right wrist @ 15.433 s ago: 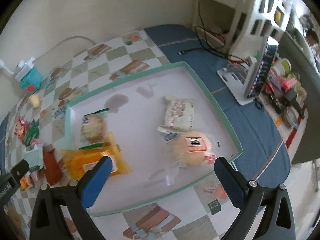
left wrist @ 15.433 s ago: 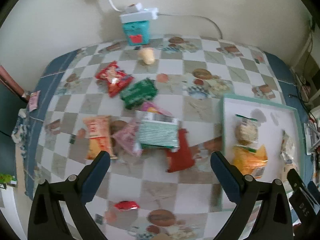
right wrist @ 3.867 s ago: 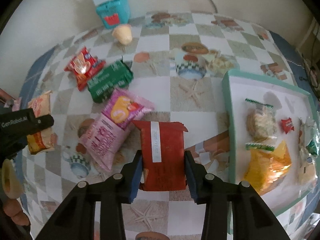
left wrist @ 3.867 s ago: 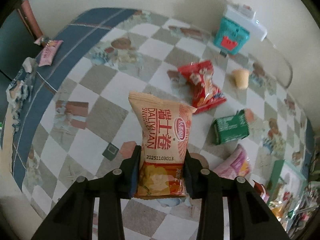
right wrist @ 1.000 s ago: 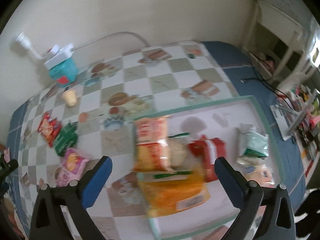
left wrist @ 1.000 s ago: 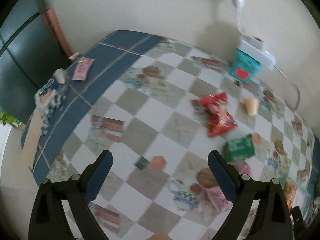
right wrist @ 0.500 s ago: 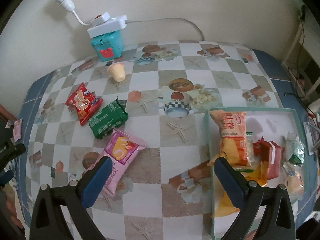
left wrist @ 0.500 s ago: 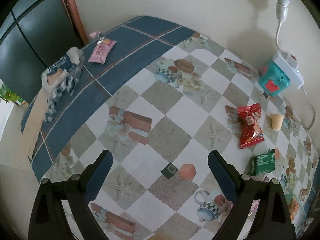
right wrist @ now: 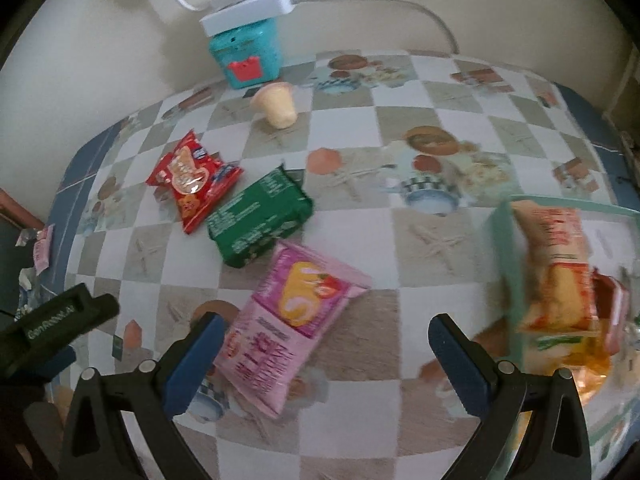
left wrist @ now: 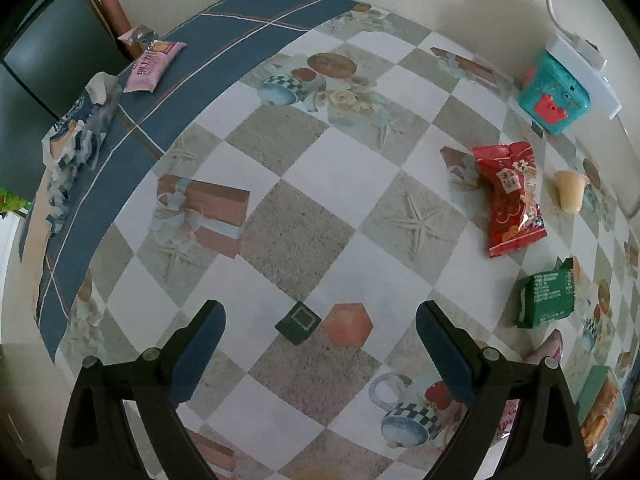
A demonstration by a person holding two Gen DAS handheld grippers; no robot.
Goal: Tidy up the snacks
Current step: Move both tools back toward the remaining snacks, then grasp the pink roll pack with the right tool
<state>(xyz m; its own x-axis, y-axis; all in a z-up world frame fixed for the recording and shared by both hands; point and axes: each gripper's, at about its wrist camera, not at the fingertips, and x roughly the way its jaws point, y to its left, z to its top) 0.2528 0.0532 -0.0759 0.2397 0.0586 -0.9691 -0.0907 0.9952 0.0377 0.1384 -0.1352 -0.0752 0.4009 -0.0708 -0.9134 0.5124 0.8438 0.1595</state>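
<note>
the left gripper (left wrist: 318, 334) is hovering over a wide bare stretch of the checkered tablecloth (left wrist: 296, 236), its blue-padded fingers standing far apart with nothing between them. the cloth's blue border (left wrist: 120, 152) is curving away toward the far-left table edge, where a small pink packet (left wrist: 150, 66) and a crumpled blue-and-white wrapper (left wrist: 76, 136) are lying. to the right, well apart from the fingers, a glossy red crinkled snack bag (left wrist: 512, 196) is lying near a small pale cup (left wrist: 570, 190), and a green foil pack (left wrist: 546, 300) is sitting nearer the gripper.

the right gripper (right wrist: 326, 344) is also spread wide and holding nothing, tilted down over two overlapping pink snack packs (right wrist: 288, 332) that are lying between and just ahead of its fingers. beyond them a green pack (right wrist: 260, 218) is touching a red bag (right wrist: 192, 178), with open cloth to their right. at the right edge a teal-rimmed tray (right wrist: 502, 248) is holding a blurred heap of packets, an orange bag (right wrist: 556, 268) leaning at its near-left corner. a teal box (right wrist: 248, 58) under a white power strip (right wrist: 248, 10) is standing against the back wall.
</note>
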